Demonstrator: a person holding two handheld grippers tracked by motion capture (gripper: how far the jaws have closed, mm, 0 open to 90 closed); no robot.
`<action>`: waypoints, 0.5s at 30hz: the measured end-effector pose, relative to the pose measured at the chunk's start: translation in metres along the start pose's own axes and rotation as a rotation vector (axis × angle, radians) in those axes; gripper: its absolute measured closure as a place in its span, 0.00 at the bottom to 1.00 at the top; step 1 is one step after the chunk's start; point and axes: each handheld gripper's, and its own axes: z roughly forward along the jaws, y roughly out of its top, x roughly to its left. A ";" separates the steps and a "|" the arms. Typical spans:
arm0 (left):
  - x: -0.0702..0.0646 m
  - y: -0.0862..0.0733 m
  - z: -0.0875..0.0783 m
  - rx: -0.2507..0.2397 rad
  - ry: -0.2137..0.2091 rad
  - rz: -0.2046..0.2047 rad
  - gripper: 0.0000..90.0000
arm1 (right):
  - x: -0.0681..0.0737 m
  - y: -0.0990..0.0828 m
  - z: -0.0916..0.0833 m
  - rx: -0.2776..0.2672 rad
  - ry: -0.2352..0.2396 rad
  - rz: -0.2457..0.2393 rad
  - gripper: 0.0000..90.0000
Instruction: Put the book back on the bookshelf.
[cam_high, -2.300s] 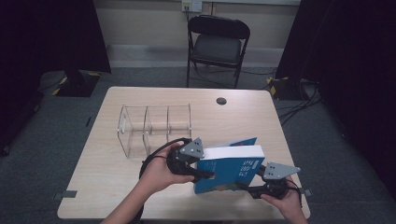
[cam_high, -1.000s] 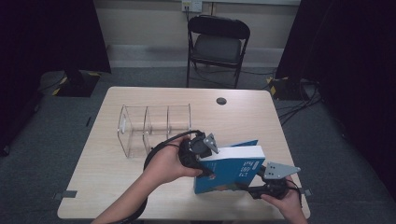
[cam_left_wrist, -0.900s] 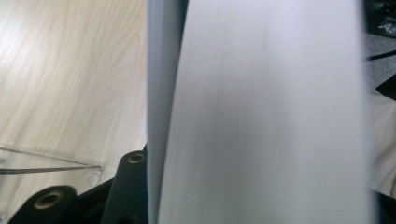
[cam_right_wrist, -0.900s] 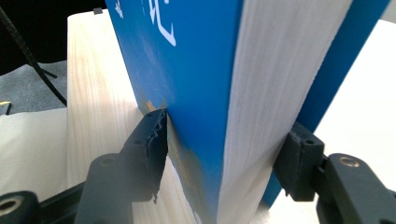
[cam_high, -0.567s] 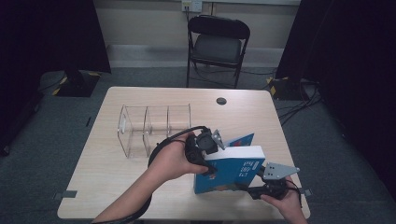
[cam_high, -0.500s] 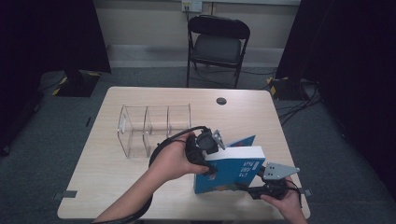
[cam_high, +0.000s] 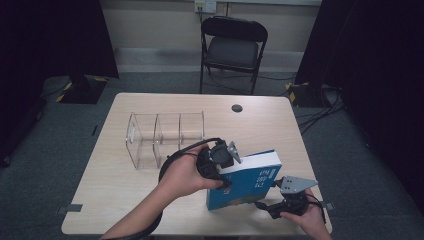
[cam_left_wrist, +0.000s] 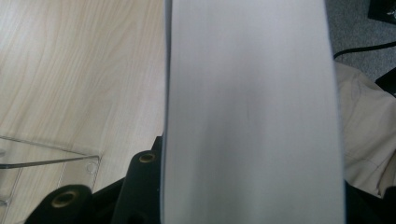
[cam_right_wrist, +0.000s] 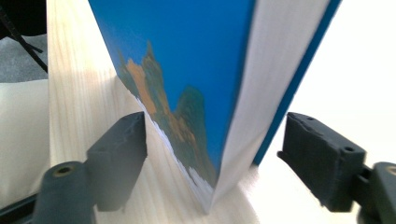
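The left claw (cam_high: 223, 161) clamps the top edge of the thick blue-covered book (cam_high: 248, 184), propping it upright on the pale wooden tabletop (cam_high: 115, 190). The right claw (cam_right_wrist: 212, 154) has just been opening, its pads clear of the book's lower corner between them.

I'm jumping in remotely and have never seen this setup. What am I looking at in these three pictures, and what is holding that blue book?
A person at a table holds a hand-held two-jaw gripper in each hand; there is no robot arm. The high view looks down from above. The other two come from cameras riding on the grippers.

On the table stand a clear divided organizer and a blue book, upright on its edge.

The left gripper is shut on the book's page block, the pale slab in its own view. The right gripper has just been opening: its jaws stand apart on either side of the book's lower corner, not pressing it.
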 end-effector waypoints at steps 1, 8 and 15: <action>0.000 0.000 -0.001 0.003 0.000 0.003 0.69 | 0.000 0.000 0.000 0.000 -0.002 0.000 0.21; 0.004 -0.007 -0.008 0.014 0.024 -0.017 0.69 | -0.003 -0.003 -0.001 -0.005 -0.011 0.015 0.20; 0.009 -0.017 -0.020 0.026 0.041 -0.055 0.69 | -0.007 -0.008 0.001 0.029 -0.045 0.048 0.18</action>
